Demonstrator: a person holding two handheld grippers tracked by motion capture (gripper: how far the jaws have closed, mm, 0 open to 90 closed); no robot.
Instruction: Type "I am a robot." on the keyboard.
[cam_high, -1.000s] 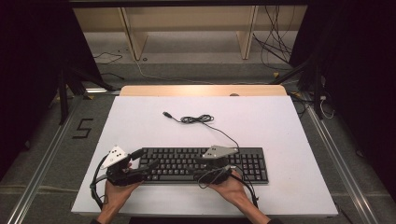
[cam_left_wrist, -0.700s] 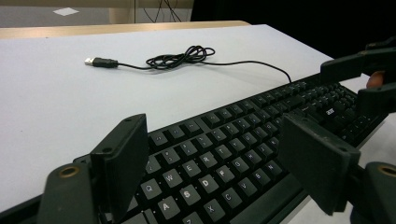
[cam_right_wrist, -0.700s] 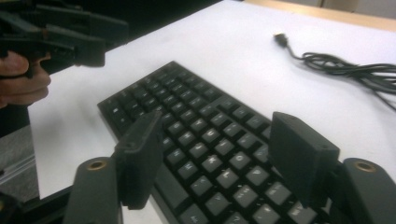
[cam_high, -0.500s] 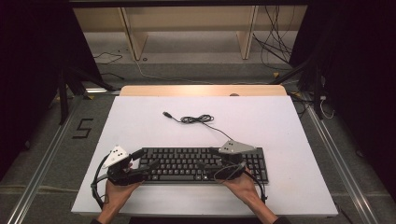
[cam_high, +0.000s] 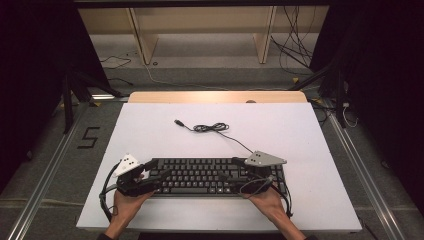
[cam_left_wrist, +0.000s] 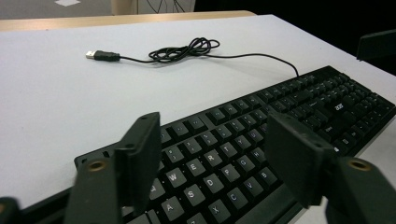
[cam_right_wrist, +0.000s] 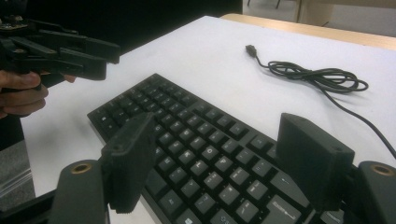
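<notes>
A black keyboard (cam_high: 212, 176) is being worked over near the front edge of the white table (cam_high: 150, 130), with 2 grippers poised at its 2 ends. The left gripper (cam_left_wrist: 212, 154) is being held over the letter keys at the keyboard's left end; its jaws have just been closing partway, yet they are standing spread, and nothing is being pinched between them. The right gripper (cam_right_wrist: 224, 158) is being held over the keys towards the right end, and its jaws have just been opening; they too are standing apart around nothing.

The work is judged to be at an early stage: no grip is being made on the keyboard, which is lying flat, and its cable (cam_high: 212, 128) is lying loosely bunched on the table behind it, with the USB plug (cam_high: 178, 122) free. Taking hold of the keyboard and moving it appear to be left undone.

In the high view, both hands and the keyboard's whole outline are being shown. In the left gripper view, key legends are being made readable. In the right gripper view, the left gripper is being seen from the side, in the hand holding it.
</notes>
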